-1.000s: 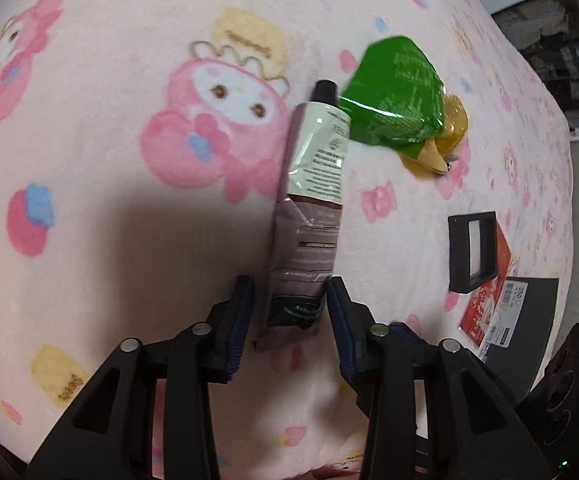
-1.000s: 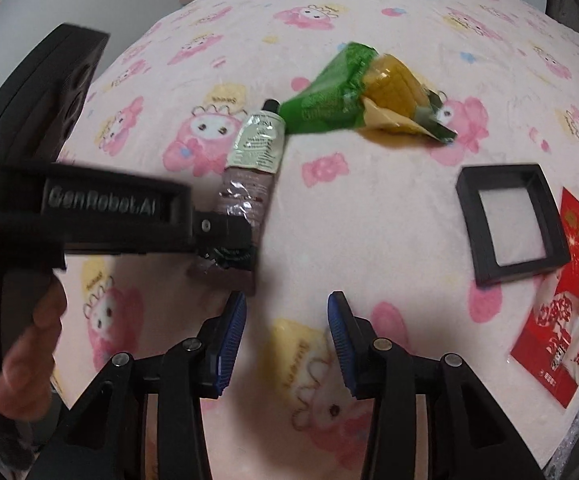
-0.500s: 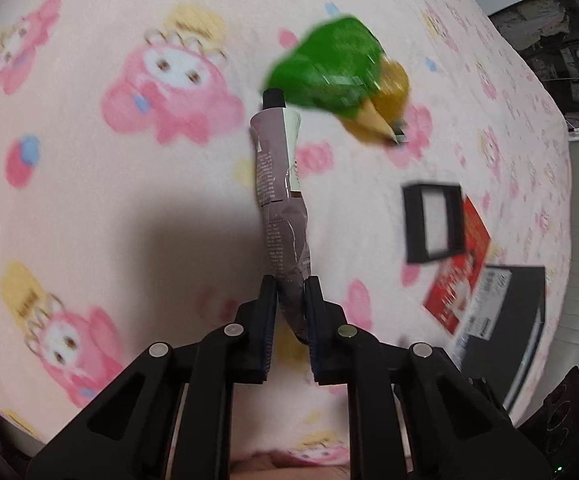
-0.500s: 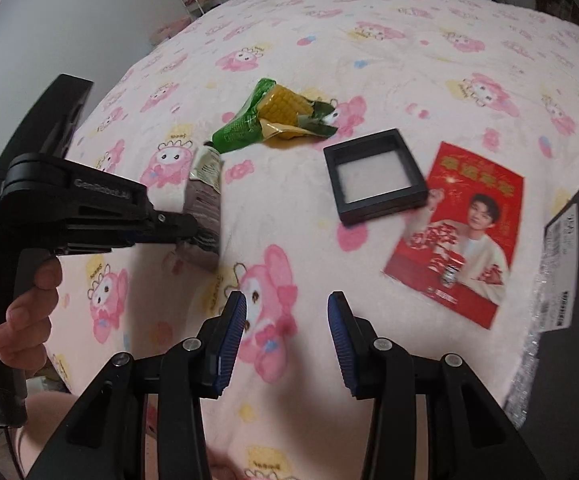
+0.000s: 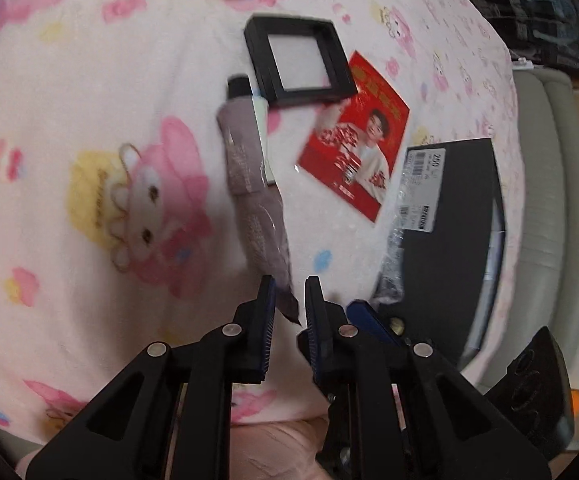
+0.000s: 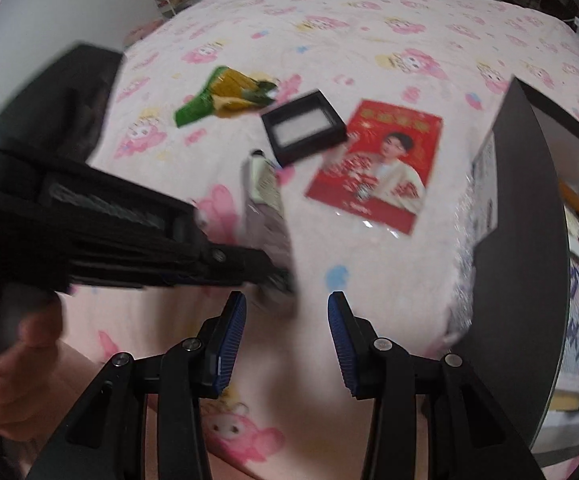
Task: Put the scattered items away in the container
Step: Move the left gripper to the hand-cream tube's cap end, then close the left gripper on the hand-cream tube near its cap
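Pink fleece blanket with cartoon bunny print covers the whole bed, soft and slightly lumpy; white wall and a shelf rack sit behind its far end in the right wrist view, grey padded edge along the side in the left one. Left gripper is clamped on the crimped flat end of a crumpled mauve tube, black cap pointing away, tube lifted off the blanket. Right gripper has its blue ribbed jaws wide apart, nothing between them. Black box, matte, barcode label on its side, sits at the bed edge just right of the tube. Square black frame overlaps a glossy red card. Green and yellow crinkly wrapper lies beyond the frame.
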A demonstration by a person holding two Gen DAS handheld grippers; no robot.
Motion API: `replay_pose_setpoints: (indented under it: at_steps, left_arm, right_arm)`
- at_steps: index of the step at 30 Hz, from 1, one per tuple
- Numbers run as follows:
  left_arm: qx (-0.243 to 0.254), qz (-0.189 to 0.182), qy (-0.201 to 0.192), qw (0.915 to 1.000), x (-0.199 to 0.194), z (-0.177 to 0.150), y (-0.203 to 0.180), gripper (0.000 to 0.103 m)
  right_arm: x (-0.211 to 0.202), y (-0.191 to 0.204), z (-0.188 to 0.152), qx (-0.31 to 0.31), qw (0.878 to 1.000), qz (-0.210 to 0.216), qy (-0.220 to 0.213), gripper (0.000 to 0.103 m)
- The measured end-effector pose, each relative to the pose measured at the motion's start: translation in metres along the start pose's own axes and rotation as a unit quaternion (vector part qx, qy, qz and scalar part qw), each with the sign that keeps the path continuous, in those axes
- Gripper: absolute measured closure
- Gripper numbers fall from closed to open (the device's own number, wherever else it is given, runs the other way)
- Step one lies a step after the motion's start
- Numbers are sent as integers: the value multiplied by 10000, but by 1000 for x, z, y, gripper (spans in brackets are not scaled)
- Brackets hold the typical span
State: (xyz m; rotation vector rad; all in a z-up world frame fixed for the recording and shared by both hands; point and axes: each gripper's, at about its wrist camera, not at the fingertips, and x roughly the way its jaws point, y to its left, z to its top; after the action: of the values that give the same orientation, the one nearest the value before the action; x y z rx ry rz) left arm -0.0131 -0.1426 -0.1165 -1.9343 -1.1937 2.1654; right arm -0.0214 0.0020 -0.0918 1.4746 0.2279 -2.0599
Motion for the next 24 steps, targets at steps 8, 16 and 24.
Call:
replay_pose_setpoints:
  at_steps: [8,16,24]
  left_arm:
    - [-505,138,-474,9975,-12,3,22,90]
    - [-595,231,215,9977,26,10,22,76]
    - [-104,172,297,9994,25,0,4,85]
  right_arm:
    - [14,-1,-3,14,9999,124,-8,65]
    - [31,-4,-11,77,9996,68,270,64]
    - [25,-7,-16,255,9995,-13,175,64]
